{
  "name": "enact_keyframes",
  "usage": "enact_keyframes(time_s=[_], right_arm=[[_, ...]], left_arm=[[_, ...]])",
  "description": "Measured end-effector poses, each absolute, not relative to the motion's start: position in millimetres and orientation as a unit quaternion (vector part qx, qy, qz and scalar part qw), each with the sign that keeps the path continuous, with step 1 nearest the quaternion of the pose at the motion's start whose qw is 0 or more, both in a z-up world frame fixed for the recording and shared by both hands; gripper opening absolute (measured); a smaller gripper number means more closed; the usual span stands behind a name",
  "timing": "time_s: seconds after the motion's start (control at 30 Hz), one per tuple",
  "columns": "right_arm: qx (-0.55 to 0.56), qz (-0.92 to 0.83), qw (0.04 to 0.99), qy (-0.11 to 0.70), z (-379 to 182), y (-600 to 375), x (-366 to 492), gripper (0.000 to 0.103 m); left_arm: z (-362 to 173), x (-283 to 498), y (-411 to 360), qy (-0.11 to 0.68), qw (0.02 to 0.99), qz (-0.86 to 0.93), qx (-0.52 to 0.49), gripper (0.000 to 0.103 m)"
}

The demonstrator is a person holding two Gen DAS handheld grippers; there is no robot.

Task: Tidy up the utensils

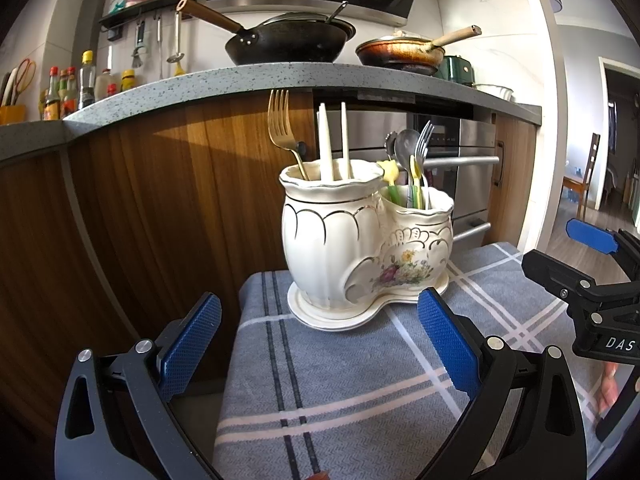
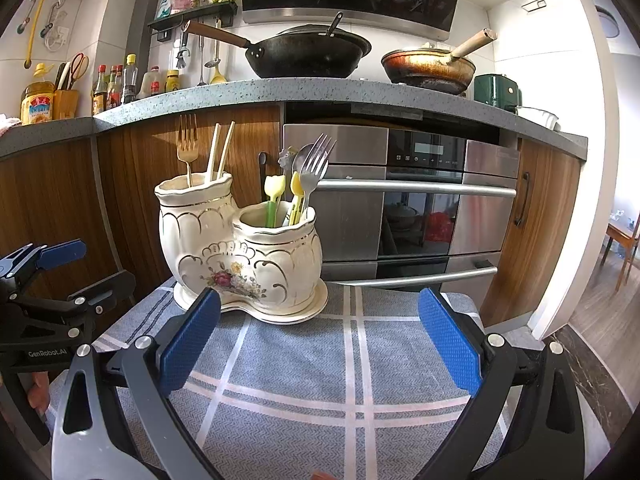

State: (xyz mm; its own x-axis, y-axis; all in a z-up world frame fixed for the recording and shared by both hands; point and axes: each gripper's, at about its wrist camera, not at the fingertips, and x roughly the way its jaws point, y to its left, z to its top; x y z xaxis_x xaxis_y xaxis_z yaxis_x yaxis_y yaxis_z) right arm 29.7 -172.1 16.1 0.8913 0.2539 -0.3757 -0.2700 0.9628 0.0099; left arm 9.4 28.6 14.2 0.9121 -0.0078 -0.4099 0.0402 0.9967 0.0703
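Observation:
A cream ceramic two-cup utensil holder (image 1: 360, 248) (image 2: 240, 256) with gold trim and a flower print stands on a grey plaid cloth (image 1: 352, 380) (image 2: 352, 360). Its taller cup holds a gold fork (image 1: 280, 120) (image 2: 187, 148) and two white chopsticks (image 1: 334, 144) (image 2: 220, 152). Its lower cup holds silver forks (image 1: 423, 140) (image 2: 316, 160), a spoon and yellow-green handled pieces (image 2: 276, 196). My left gripper (image 1: 319, 320) is open and empty, just in front of the holder. My right gripper (image 2: 319, 316) is open and empty, in front of it to the right.
Behind the cloth are wooden cabinets (image 1: 140, 208) and a steel oven (image 2: 420, 192). The counter (image 1: 280, 76) above carries a black wok (image 1: 288, 40), a frying pan (image 2: 428, 66) and sauce bottles (image 2: 116, 84). The cloth's left edge drops off near my left gripper.

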Motion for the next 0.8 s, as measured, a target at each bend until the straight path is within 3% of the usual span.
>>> enact_keyframes(time_s=[0.8], right_arm=[[-0.022, 0.136, 0.971, 0.197, 15.6, -171.1, 32.8, 0.098]], left_arm=[[15.2, 9.6, 28.1, 0.198, 0.979, -0.009, 0.049, 0.098]])
